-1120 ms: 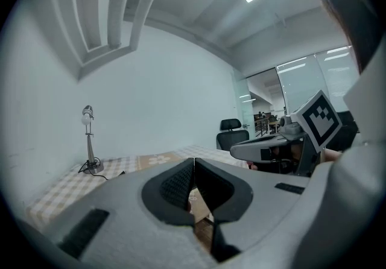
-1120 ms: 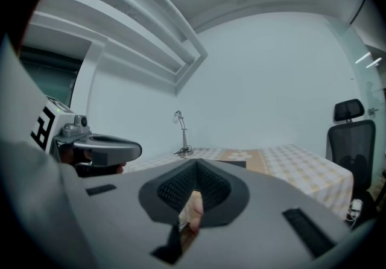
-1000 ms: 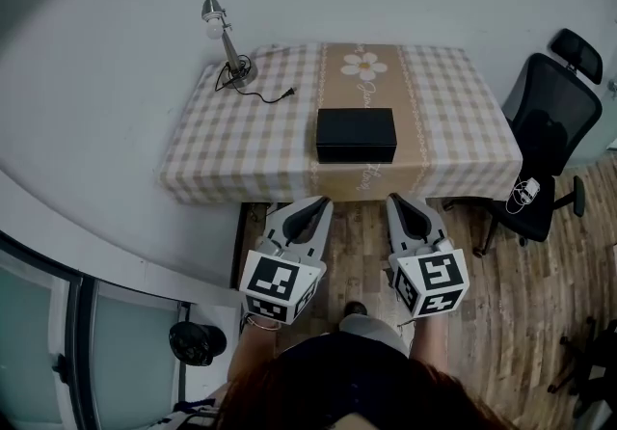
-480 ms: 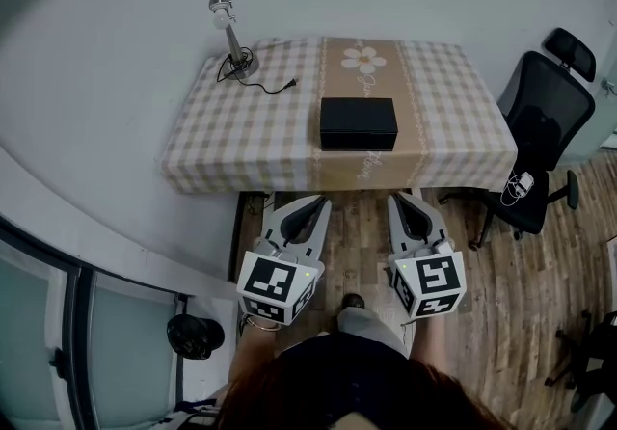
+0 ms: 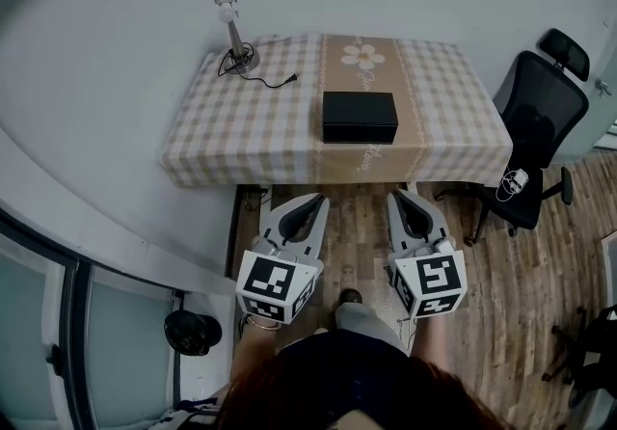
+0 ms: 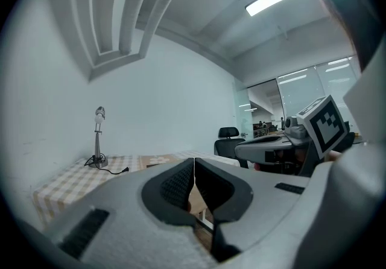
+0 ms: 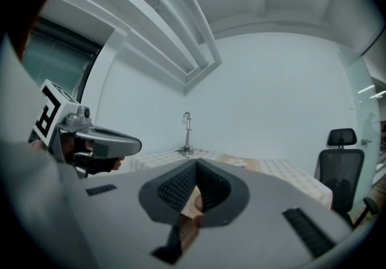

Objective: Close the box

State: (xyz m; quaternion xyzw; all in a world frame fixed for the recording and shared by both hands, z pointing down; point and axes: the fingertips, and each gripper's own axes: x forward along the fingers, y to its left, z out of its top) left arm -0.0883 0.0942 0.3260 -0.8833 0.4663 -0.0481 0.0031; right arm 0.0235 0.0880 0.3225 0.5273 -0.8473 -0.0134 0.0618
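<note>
A black box point(image 5: 360, 117) lies flat on the checked tablecloth point(image 5: 251, 134), near the table's front edge; its lid looks down. Both grippers hang well short of the table, over the wooden floor. My left gripper point(image 5: 317, 201) points toward the table, jaws pressed together with nothing between them point(image 6: 194, 163). My right gripper point(image 5: 396, 198) beside it is likewise shut and holds nothing point(image 7: 196, 166). Neither touches the box. In the gripper views the jaws hide most of the table.
A desk lamp point(image 5: 231, 25) with its cord point(image 5: 270, 83) stands at the table's back left corner. A black office chair point(image 5: 540, 124) sits to the right of the table. A wall runs along the left; wooden floor point(image 5: 525, 293) lies below.
The table and box sit slightly higher and further off in the head view. Both grippers keep the same shut pose.
</note>
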